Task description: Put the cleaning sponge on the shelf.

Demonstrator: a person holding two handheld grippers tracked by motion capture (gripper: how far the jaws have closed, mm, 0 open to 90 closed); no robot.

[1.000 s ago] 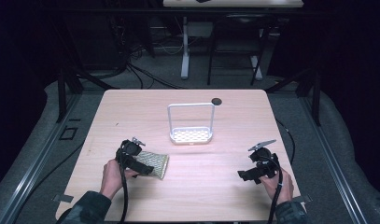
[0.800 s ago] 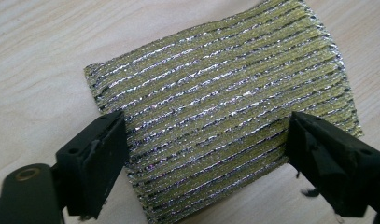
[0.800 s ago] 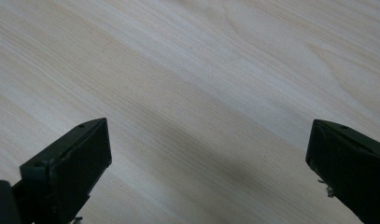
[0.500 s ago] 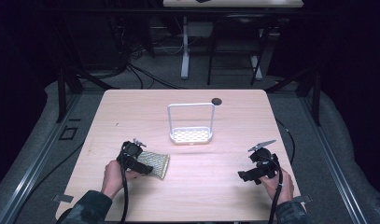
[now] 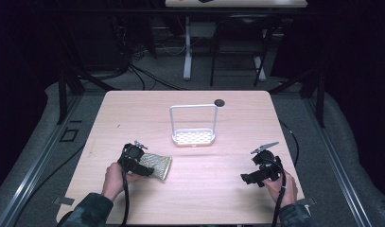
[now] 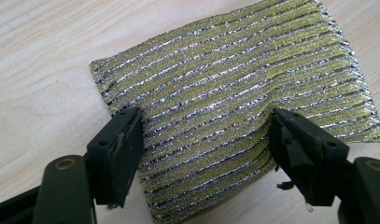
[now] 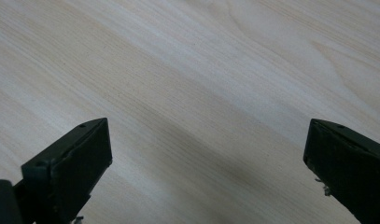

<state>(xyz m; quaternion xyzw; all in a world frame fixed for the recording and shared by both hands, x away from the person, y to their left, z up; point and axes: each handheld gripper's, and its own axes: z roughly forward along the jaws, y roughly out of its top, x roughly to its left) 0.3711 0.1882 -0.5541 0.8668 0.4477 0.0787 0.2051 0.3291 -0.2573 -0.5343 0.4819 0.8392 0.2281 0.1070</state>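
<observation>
Table [image 5: 133,113] brightly lit from above, room around it near black. High view soft, slightly grainy. Metallic cloth [image 6: 234,88] glints sharply in left gripper view. Faint shadow band, perhaps gripper's, crosses wood in right gripper view.

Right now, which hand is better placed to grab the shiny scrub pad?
Left. The left gripper has its open jaws straddling the scrub pad. The right gripper is open over bare table, well off to the side.
</observation>
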